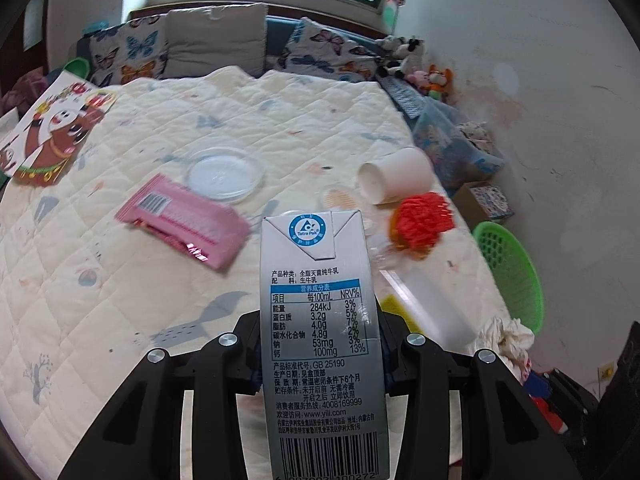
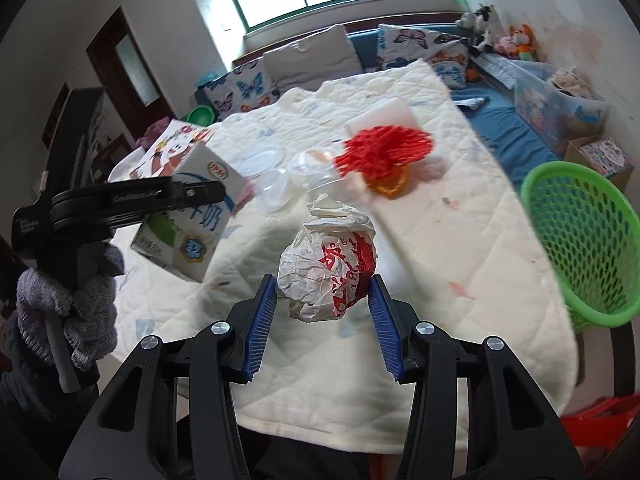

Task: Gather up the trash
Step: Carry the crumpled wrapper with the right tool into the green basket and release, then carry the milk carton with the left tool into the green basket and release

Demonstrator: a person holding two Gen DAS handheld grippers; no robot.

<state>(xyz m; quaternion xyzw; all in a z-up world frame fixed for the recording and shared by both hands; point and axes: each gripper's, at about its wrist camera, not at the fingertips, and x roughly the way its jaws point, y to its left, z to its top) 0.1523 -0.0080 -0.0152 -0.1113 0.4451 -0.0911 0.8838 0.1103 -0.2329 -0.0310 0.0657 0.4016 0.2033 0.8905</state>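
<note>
My left gripper [image 1: 318,344] is shut on a grey milk carton [image 1: 320,320], held above the quilted table; the carton also shows in the right wrist view [image 2: 188,216] with the left gripper [image 2: 192,196] around it. My right gripper [image 2: 323,292] is shut on a crumpled white-and-red paper wrapper [image 2: 330,268], held above the table's front edge. A green mesh basket [image 2: 584,240] stands to the right, off the table; it also shows in the left wrist view [image 1: 512,268].
On the quilt [image 1: 120,280] lie a pink packet [image 1: 184,224], a clear plastic lid [image 1: 226,174], a tipped white paper cup [image 1: 394,176], a red spiky toy [image 1: 422,220] and a clear plastic cup [image 2: 316,168]. A printed card [image 1: 52,128] lies far left.
</note>
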